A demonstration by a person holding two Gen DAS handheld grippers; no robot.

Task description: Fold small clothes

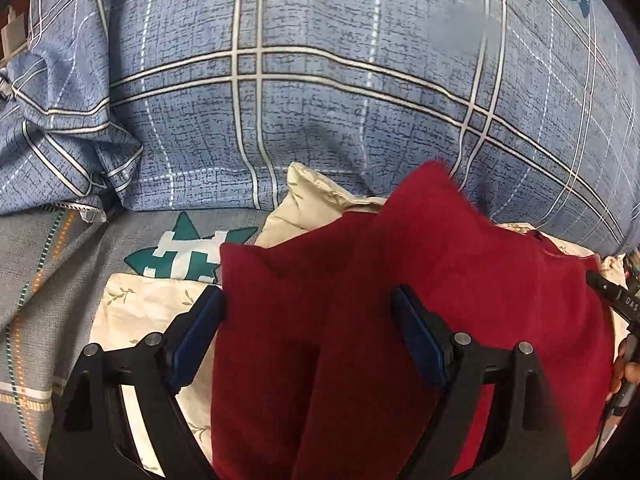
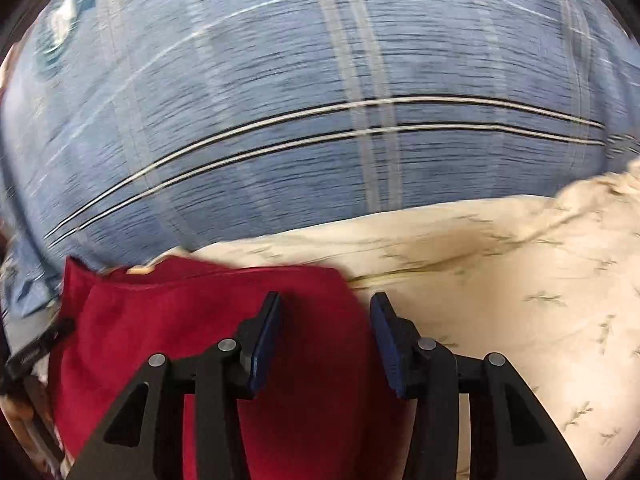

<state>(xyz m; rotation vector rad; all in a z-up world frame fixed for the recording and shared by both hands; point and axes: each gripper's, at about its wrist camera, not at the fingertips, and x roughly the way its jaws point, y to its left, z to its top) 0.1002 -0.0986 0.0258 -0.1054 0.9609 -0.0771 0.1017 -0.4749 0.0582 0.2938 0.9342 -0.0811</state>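
- Blue checked bedding lies behind a cream leafy cloth.
- Red garment lies on it.
- Left gripper and right gripper: jaws open, gripping nothing.
- Pinch matching corners, fold evenly.

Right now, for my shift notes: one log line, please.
task: fold clothes | left gripper: open over red garment | right gripper: open at its edge | under: cream cloth

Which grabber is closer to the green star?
Left. The green star lies just ahead-left of the left gripper; the right gripper shows no star, only the red cloth.
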